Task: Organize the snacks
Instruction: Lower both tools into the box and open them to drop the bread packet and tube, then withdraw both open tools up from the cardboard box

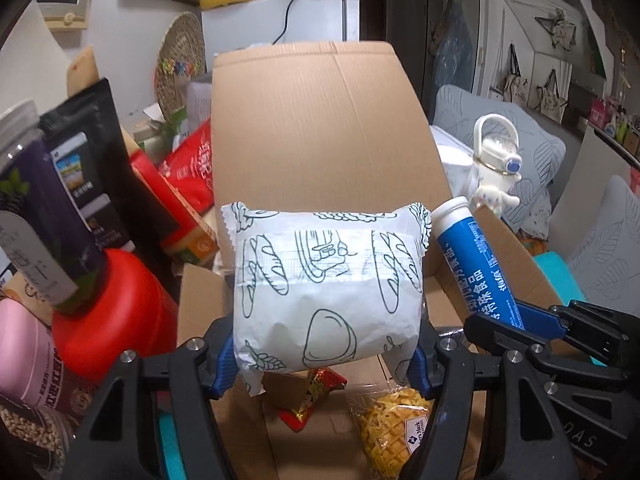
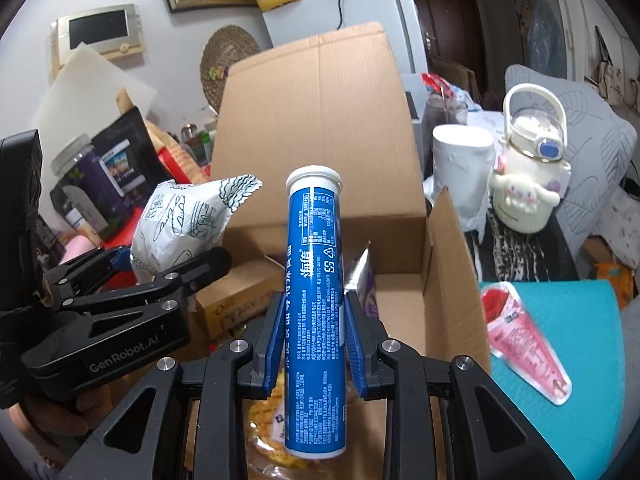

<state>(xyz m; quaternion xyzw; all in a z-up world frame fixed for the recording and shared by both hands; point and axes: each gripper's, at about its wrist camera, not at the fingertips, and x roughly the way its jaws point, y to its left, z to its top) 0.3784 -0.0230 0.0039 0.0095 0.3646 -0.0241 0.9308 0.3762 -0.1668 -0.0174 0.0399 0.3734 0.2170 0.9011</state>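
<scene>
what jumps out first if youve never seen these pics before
Each claw holds a snack over the open cardboard box: the left claw grips a white bread packet printed with loaf drawings, the right claw is shut on a blue tube with a white cap. Below, a yellow snack bag already lies in the box.

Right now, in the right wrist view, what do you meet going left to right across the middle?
left gripper holding white bread packet → blue tube in right gripper → cardboard box side flap → pink cone-shaped packet
</scene>
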